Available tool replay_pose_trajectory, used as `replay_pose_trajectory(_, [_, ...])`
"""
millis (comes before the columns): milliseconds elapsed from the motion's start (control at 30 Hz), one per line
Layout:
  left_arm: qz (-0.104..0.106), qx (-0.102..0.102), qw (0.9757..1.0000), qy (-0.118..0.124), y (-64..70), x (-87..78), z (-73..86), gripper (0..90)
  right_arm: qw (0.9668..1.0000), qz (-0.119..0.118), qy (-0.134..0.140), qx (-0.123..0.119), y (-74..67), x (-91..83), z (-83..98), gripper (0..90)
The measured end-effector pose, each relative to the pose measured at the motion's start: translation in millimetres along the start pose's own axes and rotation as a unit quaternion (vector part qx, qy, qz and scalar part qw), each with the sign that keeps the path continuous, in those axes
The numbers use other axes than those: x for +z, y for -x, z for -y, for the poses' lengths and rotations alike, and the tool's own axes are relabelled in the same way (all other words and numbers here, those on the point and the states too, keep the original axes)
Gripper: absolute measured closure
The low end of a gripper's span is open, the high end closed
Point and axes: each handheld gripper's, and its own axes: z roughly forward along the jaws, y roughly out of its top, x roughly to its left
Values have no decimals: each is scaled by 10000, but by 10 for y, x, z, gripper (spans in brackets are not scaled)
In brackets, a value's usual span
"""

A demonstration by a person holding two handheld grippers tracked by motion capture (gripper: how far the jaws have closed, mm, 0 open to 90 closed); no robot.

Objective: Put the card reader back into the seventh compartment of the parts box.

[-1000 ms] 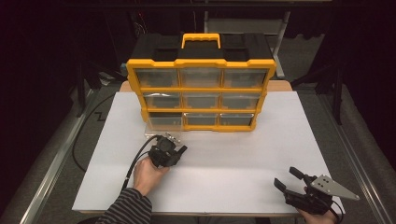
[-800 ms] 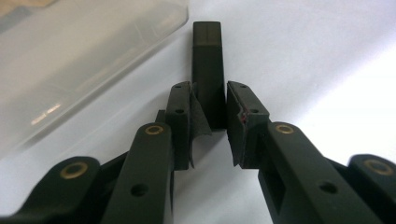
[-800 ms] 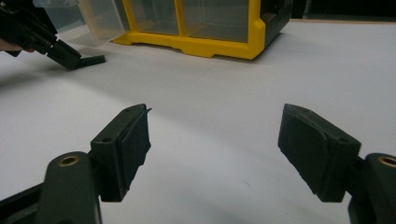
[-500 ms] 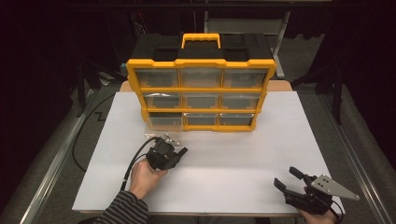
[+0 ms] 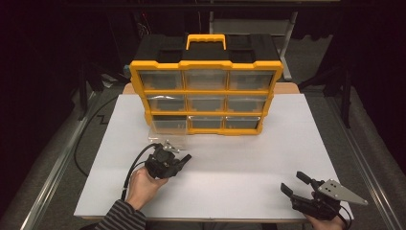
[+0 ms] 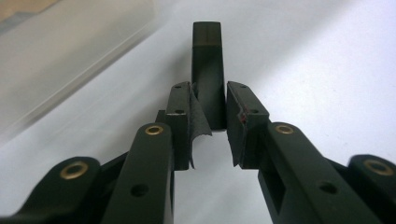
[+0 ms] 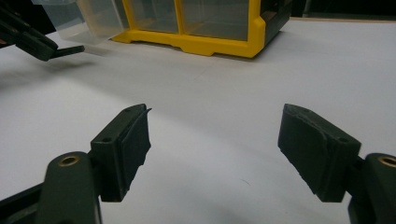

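Gripping small black bar (image 6: 208, 74), left gripper (image 6: 208, 133); right gripper (image 7: 215, 154) agape; clear drawer (image 5: 167, 132) pulled out

At the lower left of the high view, the left claw (image 5: 178, 160) is black with a black cable looping from it, and the sleeve (image 5: 122, 218) has dark and light stripes. At the lower right, the right claw (image 5: 298, 183) is black with a grey three-cornered plate. Up close, brass-coloured rivets sit in the black jaws.
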Motion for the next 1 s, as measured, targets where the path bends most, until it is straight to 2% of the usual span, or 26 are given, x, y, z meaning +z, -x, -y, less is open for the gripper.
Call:
replay_pose_trajectory(467, [151, 21, 9998, 163, 12, -177, 35, 724, 10000, 16, -15, 13, -1, 0, 0, 255])
replay_pose_trajectory(1000, [214, 88, 9991, 361, 38, -337, -42, 723, 10000, 15, -26, -1, -2, 3, 3, 255])
